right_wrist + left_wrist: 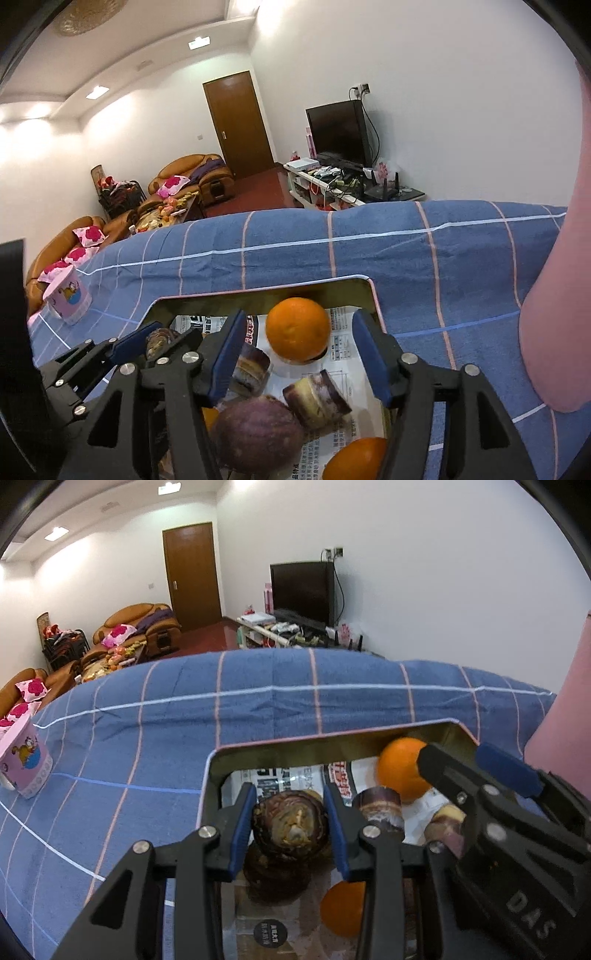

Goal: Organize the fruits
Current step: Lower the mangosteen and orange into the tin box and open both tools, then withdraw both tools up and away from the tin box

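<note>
At lower centre of the left view, my left tool [291,827] is clamped on a dark root [290,825], lifted over the tin [369,734] on the blue bed. In the right view, my right tool [299,350] stands apart around the orange [297,329], gripping nothing. The root's rough skin could slip; the tools sit close and could collide.

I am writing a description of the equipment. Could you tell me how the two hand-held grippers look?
Both the left gripper and the right gripper are matte black linkage frames with silver round pivot bolts. Their jaws carry blue pads. In the left wrist view, the right gripper's body bears raised letters "DAS". No cables or sleeves can be made out.
</note>
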A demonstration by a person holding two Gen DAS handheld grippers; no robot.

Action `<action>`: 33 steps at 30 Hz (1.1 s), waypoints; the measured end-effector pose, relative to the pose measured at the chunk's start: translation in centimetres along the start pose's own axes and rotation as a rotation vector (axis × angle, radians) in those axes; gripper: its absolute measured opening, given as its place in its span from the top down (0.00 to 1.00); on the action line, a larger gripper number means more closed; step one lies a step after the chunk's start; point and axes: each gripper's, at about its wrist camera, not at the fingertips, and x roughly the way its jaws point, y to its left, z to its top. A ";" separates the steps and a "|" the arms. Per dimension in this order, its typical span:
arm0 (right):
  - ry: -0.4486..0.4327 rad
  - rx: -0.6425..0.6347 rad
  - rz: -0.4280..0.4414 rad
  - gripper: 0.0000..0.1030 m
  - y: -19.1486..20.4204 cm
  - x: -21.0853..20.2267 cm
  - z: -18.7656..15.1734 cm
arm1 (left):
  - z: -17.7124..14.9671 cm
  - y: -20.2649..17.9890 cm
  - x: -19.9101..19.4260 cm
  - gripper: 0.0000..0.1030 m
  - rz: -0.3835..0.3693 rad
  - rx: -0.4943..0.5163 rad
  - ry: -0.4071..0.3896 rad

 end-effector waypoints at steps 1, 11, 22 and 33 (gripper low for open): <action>-0.007 0.001 -0.008 0.40 0.1 -0.2 0.0 | 0.0 -0.1 0.0 0.61 0.002 0.004 0.001; -0.030 0.062 -0.044 0.39 -1.0 -0.7 -0.2 | 0.0 -1.9 -0.7 0.00 0.024 0.061 -0.031; -0.103 0.046 -0.101 0.34 -0.9 -1.9 -0.2 | -0.3 -1.1 -0.7 0.00 -0.026 0.023 -0.010; -0.162 0.012 -0.166 0.27 -0.2 -3.4 -0.8 | -0.8 -0.1 -1.9 0.00 0.046 -0.005 -0.083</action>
